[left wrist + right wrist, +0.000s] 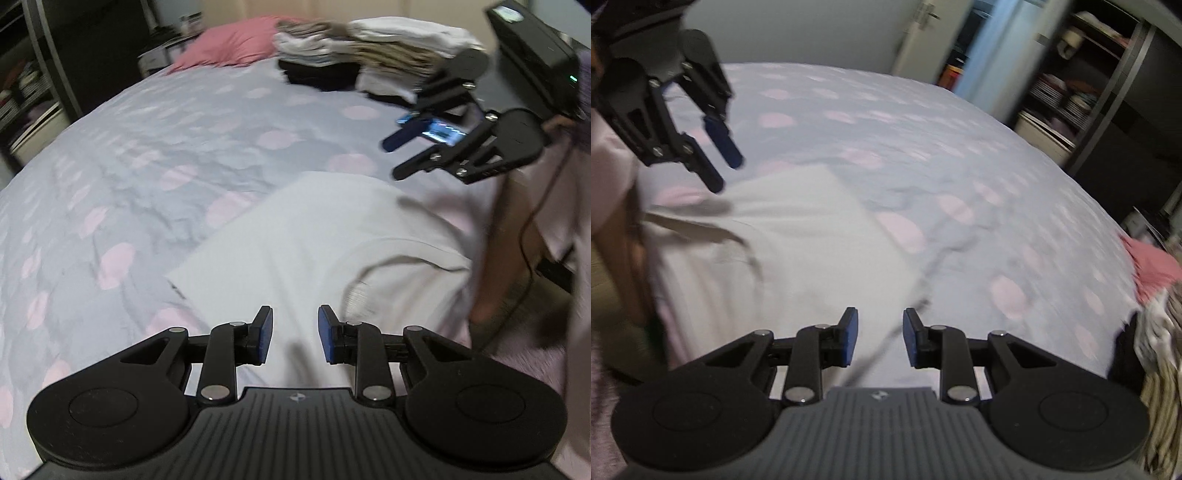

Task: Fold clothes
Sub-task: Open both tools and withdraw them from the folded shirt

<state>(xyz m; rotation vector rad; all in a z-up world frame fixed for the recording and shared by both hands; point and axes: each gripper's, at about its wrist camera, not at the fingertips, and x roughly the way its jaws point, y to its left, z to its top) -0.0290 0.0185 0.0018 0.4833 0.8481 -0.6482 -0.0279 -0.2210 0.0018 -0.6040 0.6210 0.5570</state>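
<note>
A white garment (332,240) lies flat on the bed near its front edge, partly folded, with a straight left edge. In the left wrist view my left gripper (295,332) hovers over the garment's near end, open, nothing between its blue pads. My right gripper (396,158) hangs open in the air above the garment's far right side. In the right wrist view the same garment (798,229) spreads under my right gripper (880,339), which is open and holds nothing. My left gripper (726,173) is at the upper left, open above the cloth. Both views are motion-blurred.
The bed has a grey cover with pink dots (147,166). A stack of folded clothes (369,48) and a pink pillow (229,44) sit at the far end. Dark shelves (1071,92) stand beside the bed. A person's forearm (498,258) is at the right.
</note>
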